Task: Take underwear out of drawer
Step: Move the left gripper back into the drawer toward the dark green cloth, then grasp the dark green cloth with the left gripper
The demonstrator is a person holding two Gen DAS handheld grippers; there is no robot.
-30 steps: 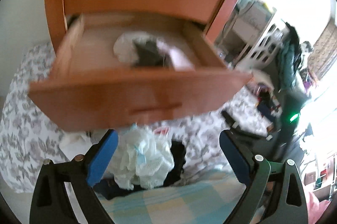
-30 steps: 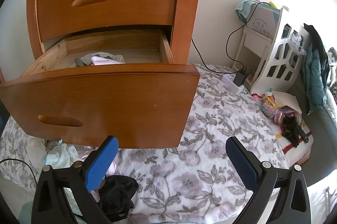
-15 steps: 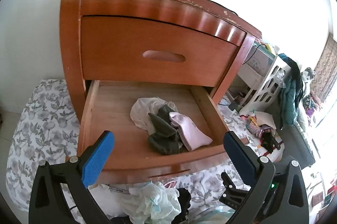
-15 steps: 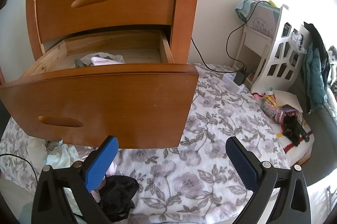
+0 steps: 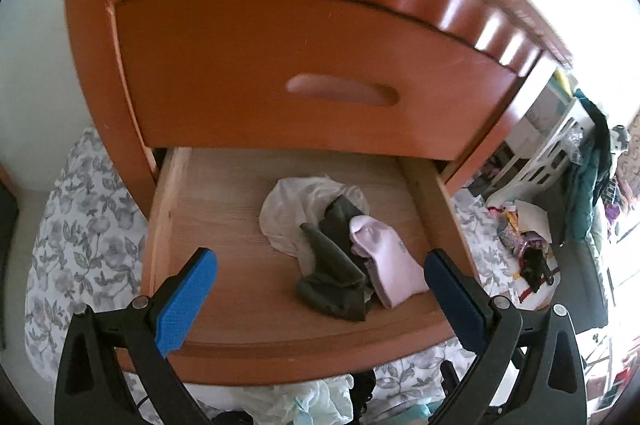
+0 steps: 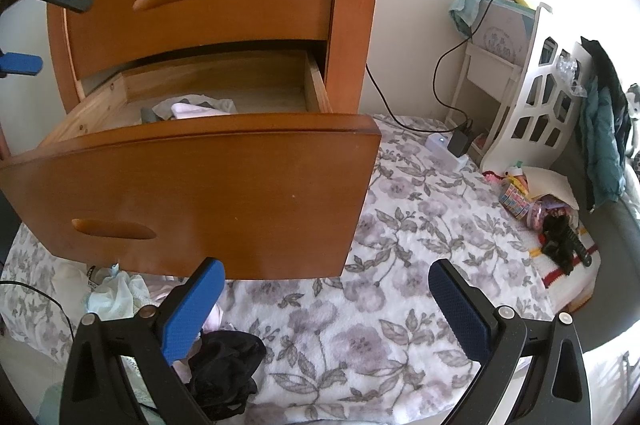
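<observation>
Two drawers make up the front of the orange-brown wooden nightstand [image 5: 224, 73]; its smooth, slightly curved fronts each carry an oval recessed grip. The lower drawer [image 5: 312, 357] is pulled out, showing pale, grained raw wood inside.

On that drawer's floor, toward its right side, lies the underwear [image 5: 340, 249]: a soft crumpled heap of a thin white piece at the back, a dark olive-grey piece draped across the middle, and a pale pink knit piece on the right. The pieces overlap, so their full shapes cannot be made out. From the right wrist view only the top of the heap shows over the drawer front.

The left tool [image 5: 320, 297] hangs above the front of the drawer, its blue textured pads [image 5: 186, 301] spread as wide as they go, nothing between them, clear of the cloth. The right tool [image 6: 326, 313] is likewise wide open and empty, held low over a fleecy blanket [image 6: 400, 225] printed with grey flowers and leaves.

Below the drawer front, on the blanket, sit more garments [image 6: 228, 361]: a black crumpled one, a pale blue-white one and something pink, partly hidden by the right tool's left finger. The left wrist view is blurred, especially across the nightstand's scalloped top edge. At the far right stands a white cut-out shelf [image 6: 536, 97] with a teal jacket [image 6: 604, 129] hanging beside it and small clutter at its foot, too small to identify.
</observation>
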